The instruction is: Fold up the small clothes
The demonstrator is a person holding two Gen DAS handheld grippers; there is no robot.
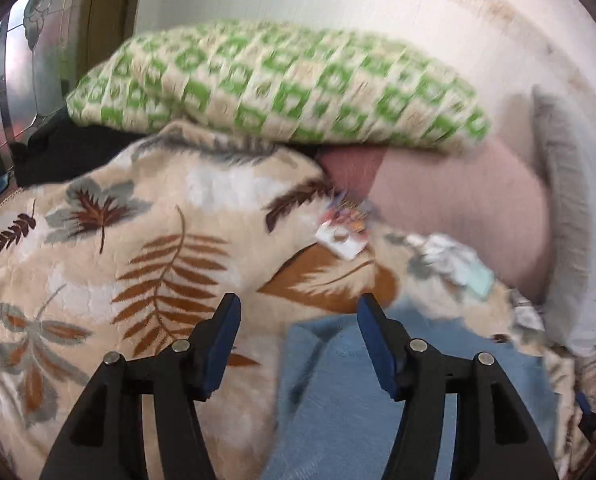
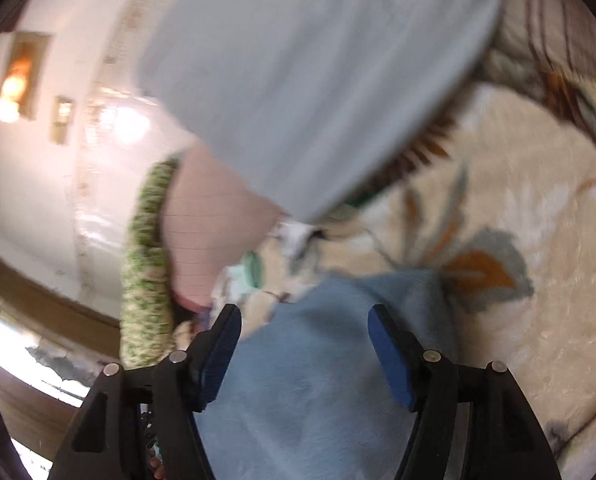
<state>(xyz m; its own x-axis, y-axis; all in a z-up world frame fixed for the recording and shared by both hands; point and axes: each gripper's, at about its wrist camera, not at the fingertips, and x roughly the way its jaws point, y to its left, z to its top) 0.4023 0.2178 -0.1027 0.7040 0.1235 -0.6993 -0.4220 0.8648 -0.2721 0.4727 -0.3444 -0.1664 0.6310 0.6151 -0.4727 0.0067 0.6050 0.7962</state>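
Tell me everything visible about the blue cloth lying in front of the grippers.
The blue cloth is a soft, fuzzy, fleece-like piece in plain light blue, with no print or trim visible. It lies flat on the leaf-patterned blanket, one rounded edge towards the pillows; its near part runs out of frame, so its full shape cannot be told. In both wrist views it sits beneath and between open jaws: neither the left gripper nor the right gripper presses its pads on it. The right view is blurred.

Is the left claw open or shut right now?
Open. The left claw has blue pads spread apart, nothing pinched, above the blue cloth.
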